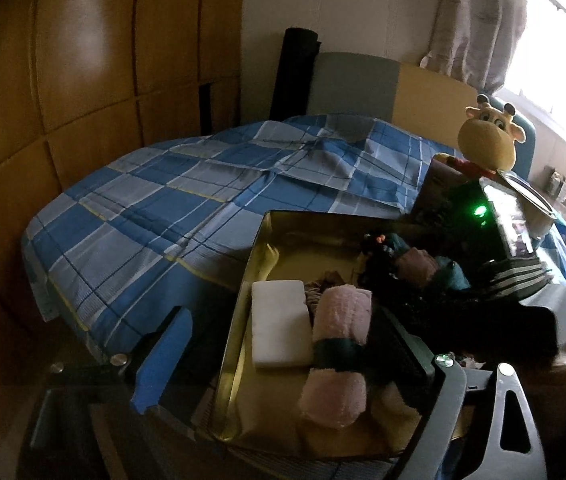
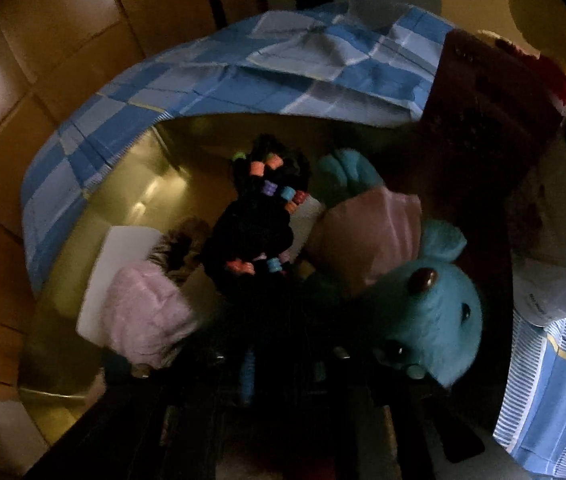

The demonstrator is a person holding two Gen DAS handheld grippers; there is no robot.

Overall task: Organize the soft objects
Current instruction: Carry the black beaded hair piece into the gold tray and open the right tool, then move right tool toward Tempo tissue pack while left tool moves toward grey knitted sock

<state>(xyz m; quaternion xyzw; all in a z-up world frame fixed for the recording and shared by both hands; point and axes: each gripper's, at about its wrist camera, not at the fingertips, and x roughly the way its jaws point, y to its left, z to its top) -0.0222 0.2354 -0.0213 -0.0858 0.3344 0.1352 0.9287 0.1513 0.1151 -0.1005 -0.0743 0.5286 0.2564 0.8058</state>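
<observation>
A gold metal box (image 1: 243,320) sits on the bed and holds soft things: a white sponge block (image 1: 279,320), a pink fluffy roll with a dark band (image 1: 339,344), a teal plush toy (image 2: 431,300) in a pink cloth (image 2: 367,232) and a black fuzzy item with coloured beads (image 2: 259,216). My left gripper (image 1: 283,364) is open, one blue-padded finger (image 1: 163,360) left of the box, the other at its right. My right gripper (image 2: 279,364) reaches into the box in deep shadow, just below the black beaded item; its jaws are too dark to read.
The box lies on a blue checked bedspread (image 1: 171,200). A giraffe plush (image 1: 487,136) stands on dark boxes (image 1: 443,188) at the right. Wooden wardrobe panels (image 1: 63,80) line the left. A bright window (image 1: 555,40) is at the upper right.
</observation>
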